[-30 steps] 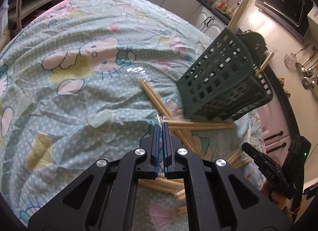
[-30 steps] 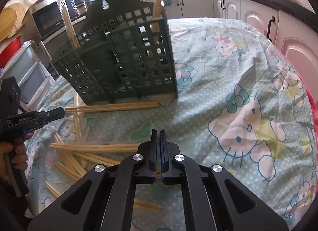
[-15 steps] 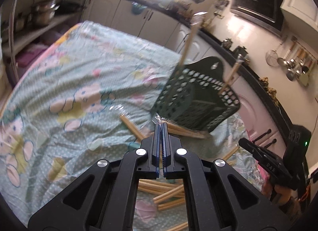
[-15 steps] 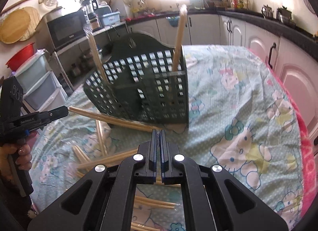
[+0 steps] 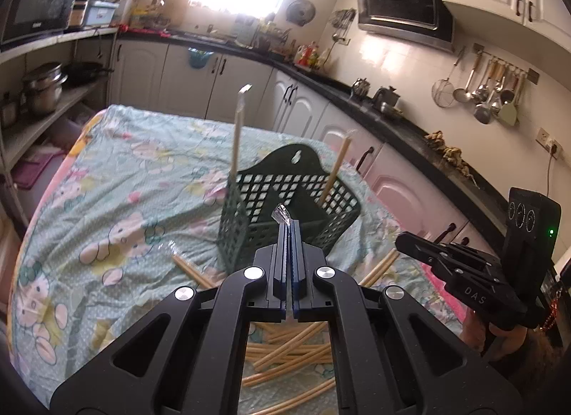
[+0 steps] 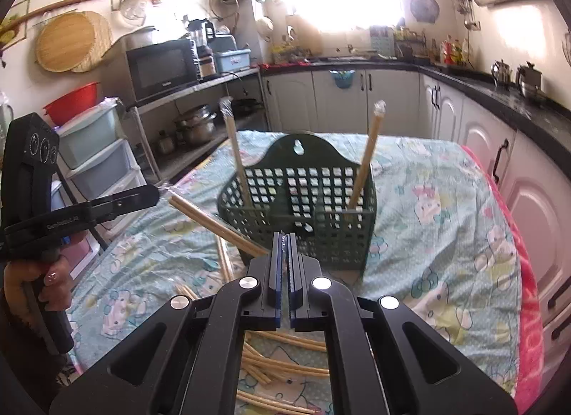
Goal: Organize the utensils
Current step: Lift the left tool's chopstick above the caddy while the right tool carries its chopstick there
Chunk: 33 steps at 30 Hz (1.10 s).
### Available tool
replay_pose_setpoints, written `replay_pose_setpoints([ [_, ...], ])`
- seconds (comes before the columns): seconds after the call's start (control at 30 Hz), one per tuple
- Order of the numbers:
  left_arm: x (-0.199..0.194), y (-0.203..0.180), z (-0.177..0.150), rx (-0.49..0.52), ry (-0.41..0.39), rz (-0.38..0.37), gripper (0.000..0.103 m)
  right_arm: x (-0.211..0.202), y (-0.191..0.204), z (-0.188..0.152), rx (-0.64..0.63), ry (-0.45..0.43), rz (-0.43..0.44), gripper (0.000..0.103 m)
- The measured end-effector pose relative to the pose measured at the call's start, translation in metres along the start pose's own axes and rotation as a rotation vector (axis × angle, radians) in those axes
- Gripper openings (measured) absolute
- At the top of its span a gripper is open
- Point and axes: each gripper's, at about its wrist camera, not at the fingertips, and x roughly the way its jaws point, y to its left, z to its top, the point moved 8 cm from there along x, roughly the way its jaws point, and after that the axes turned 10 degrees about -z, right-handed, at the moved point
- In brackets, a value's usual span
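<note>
A dark green lattice utensil basket (image 5: 285,200) (image 6: 303,197) stands upright on the cloth-covered table, with two wrapped chopstick pairs standing in it (image 5: 236,133) (image 6: 367,154). My left gripper (image 5: 288,227) is shut on the plastic-wrapped end of a chopstick pair (image 6: 214,225); in the right wrist view the pair slants from the left gripper (image 6: 150,193) down towards the basket's front. My right gripper (image 6: 284,236) is shut and looks empty, raised before the basket; it also shows in the left wrist view (image 5: 403,240). Several loose chopstick pairs (image 5: 292,343) (image 6: 282,365) lie on the cloth below both grippers.
The table wears a Hello Kitty cloth (image 5: 117,193) with a pink edge (image 6: 528,308) on the right. White cabinets (image 6: 474,136) and a dark counter run behind and to the right. Shelves with pots (image 5: 43,90) and drawers (image 6: 96,161) stand on the left.
Both grippers have risen and tilted up from looking down at the cloth to level with the basket. The left gripper has lifted one chopstick pair off the table.
</note>
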Motion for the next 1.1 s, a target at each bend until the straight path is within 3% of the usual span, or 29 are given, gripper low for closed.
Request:
replay_pose_setpoints([
  [0.6, -0.008, -0.041, 0.032, 0.08, -0.04, -0.074, 0.0, -0.049, 0.006, 0.046, -0.037, -0.131, -0.02, 0.003],
  [1.1, -0.021, -0.084, 0.085, 0.164, -0.127, -0.129, 0.0, -0.089, -0.01, 0.108, -0.04, -0.281, -0.06, 0.003],
])
